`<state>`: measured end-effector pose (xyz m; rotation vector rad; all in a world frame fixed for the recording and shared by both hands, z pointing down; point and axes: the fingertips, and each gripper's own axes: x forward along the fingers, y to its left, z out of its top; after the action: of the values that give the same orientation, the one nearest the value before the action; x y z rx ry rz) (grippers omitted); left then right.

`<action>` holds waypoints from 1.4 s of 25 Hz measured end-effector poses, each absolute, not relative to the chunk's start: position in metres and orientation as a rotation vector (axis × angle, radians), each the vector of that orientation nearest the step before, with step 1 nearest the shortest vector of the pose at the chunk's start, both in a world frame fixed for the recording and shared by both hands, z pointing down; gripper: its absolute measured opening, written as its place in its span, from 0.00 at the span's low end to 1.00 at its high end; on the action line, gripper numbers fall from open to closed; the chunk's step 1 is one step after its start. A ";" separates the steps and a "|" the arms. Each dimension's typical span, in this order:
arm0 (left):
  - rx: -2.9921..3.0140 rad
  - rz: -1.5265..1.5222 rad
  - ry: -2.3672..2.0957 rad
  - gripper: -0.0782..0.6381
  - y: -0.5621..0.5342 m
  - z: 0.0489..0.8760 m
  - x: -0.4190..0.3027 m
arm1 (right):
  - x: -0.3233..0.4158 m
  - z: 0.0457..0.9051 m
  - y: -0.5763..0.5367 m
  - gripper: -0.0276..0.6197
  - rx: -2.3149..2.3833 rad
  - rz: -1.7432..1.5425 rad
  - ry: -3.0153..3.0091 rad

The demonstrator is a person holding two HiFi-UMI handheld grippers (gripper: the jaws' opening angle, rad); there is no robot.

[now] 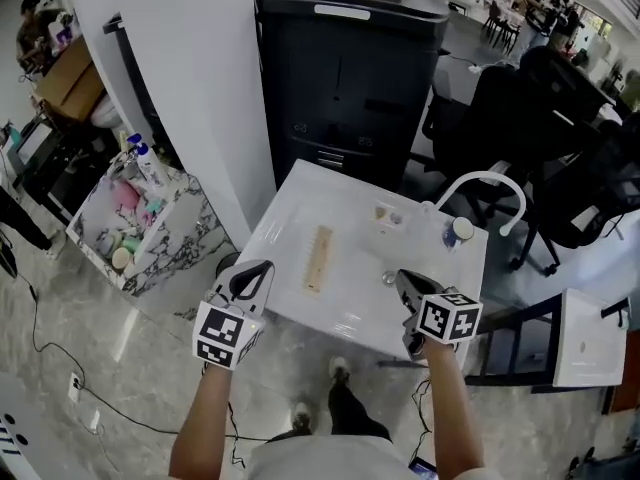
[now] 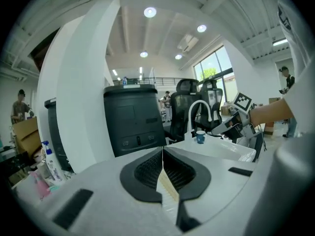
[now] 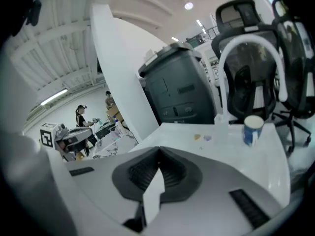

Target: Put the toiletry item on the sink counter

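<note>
Head view of a person standing at a white sink worktop (image 1: 300,193) with a claw in each hand. The toiletry item, a pale comb (image 1: 318,258), lies flat near the middle of the worktop with its length running away from the person, between the two claws and touched by neither. The left claw (image 1: 266,266) hovers at the near left edge of the worktop; in the left gripper view its jaws are clenched, tips meeting with nothing between them. The right claw (image 1: 401,274) hangs over the near right part of the worktop; in the right gripper view its jaws are likewise pressed together and hold nothing. A white arched faucet (image 1: 484,182) rises at the far right corner, with a small blue cup (image 1: 461,229) standing just beside its base. Two small pale scraps (image 1: 388,214) lie near the far edge, beyond the comb. Behind the worktop stands a black cabinet-like machine (image 1: 350,68); to the left, on the floor, a marble-patterned box (image 1: 165,243) holds bottles and other small articles. Dark office chairs (image 1: 520,118) stand to the right.
</note>
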<state>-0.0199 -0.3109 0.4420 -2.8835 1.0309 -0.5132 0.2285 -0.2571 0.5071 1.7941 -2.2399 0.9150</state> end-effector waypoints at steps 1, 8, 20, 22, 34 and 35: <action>-2.879 -0.493 1.014 0.12 -0.307 0.433 -0.019 | 0.231 0.494 -0.246 0.04 1.813 0.838 -2.239; -2.857 -0.401 0.904 0.12 -0.265 0.387 -0.011 | 0.238 0.416 -0.159 0.04 1.931 0.370 -2.197; -2.805 -0.349 0.731 0.12 -0.187 0.344 -0.012 | 0.224 0.337 -0.043 0.04 2.071 0.037 -2.072; -2.794 -0.329 0.724 0.12 -0.179 0.336 -0.013 | 0.222 0.328 -0.034 0.04 2.077 0.005 -2.056; -2.761 -0.280 0.750 0.12 -0.155 0.318 -0.017 | 0.211 0.317 -0.027 0.04 2.020 -0.077 -2.067; -2.758 -0.280 0.749 0.12 -0.155 0.317 -0.018 | 0.209 0.315 -0.028 0.04 2.009 -0.092 -2.063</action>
<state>-0.0176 -0.1548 0.3167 -2.7575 0.7487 -0.2797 0.2087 -0.0281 0.3152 2.0090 -2.0635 -0.0920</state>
